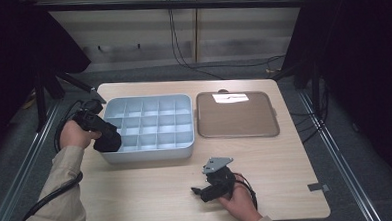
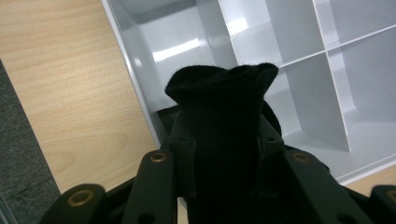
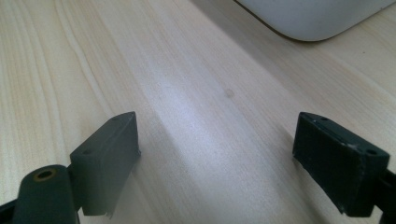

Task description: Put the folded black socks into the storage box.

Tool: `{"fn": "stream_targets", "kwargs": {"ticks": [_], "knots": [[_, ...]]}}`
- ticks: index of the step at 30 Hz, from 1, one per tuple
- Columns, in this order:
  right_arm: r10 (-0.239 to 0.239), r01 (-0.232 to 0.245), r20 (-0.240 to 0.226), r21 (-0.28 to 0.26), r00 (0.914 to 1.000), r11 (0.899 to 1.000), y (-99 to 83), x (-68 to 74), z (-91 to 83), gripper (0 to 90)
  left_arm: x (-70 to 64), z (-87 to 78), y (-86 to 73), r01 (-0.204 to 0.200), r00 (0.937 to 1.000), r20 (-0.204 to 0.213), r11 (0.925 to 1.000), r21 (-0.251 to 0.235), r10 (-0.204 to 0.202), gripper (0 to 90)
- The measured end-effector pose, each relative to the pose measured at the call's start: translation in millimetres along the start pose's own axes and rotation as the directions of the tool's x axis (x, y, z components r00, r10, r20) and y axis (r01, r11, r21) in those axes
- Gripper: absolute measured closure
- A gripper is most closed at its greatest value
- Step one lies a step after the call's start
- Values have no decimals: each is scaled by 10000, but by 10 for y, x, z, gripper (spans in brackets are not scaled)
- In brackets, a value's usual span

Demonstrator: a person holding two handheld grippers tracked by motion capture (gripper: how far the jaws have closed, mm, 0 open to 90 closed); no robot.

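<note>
The black cloth is hiding most of the left gripper's own jaws in the left gripper view, and its lower end is running out of frame at the bottom edge, so its full shape is hard to make out. The jaws are clamping it from both sides — the bundle is standing up between them, its crumpled top flaring above. In the high view the left gripper is hanging over the near-left corner of the grey divided tray, the cloth a dark lump at the tray's corner compartment; whether it is touching the tray floor cannot be told.

The left forearm is reaching in diagonally, sleeve bent at the elbow, hand wrapped round the gripper body. The right hand is resting low on the wooden table, holding the right gripper with jaws standing wide apart, nothing between them — bare wood beneath.

One divided tray, one flat brown tray beside it, one cloth, two grippers.
</note>
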State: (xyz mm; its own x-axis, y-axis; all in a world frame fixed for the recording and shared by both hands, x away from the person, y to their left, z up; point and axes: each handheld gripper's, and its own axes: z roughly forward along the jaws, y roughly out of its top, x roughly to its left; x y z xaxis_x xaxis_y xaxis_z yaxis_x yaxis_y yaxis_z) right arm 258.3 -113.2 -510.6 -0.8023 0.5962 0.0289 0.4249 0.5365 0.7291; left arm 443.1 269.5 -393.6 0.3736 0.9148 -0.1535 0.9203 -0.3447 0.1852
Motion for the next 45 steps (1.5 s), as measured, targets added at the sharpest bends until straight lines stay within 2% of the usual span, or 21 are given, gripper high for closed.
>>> {"fn": "stream_targets", "kwargs": {"ticks": [7, 15, 20, 30, 32, 38, 45], "knots": [[14, -14, 12, 1, 10000, 10000, 1, 2, 0, 141, -58, 56, 11, -138, 9996, -260, 9997, 184, 143, 681], [43, -43, 4, 7, 10000, 10000, 1, 4, 1, 142, -59, 101, 0, -49, 9997, -240, 9991, 415, 59, 683], [46, -46, 9, 6, 10000, 10000, 2, 4, 3, 141, -40, 148, -5, 133, 9998, -167, 9987, 485, -125, 684], [61, -61, 9, 9, 10000, 10000, 2, 5, 2, 142, -117, 172, 1, -8, 9978, -667, 9982, 599, 48, 681], [68, -68, 8, 11, 10000, 10000, 2, 5, 2, 142, -109, 185, -3, 105, 9979, -640, 9983, 574, -68, 680], [33, -33, 6, 1, 10000, 10000, 2, 3, 3, 141, -101, 166, -9, -26, 9981, -620, 9983, 574, 62, 662], [39, -39, 8, -1, 10000, 10000, 2, 3, 4, 141, -87, 106, -16, 86, 9984, -555, 9987, 503, -58, 608]]}}
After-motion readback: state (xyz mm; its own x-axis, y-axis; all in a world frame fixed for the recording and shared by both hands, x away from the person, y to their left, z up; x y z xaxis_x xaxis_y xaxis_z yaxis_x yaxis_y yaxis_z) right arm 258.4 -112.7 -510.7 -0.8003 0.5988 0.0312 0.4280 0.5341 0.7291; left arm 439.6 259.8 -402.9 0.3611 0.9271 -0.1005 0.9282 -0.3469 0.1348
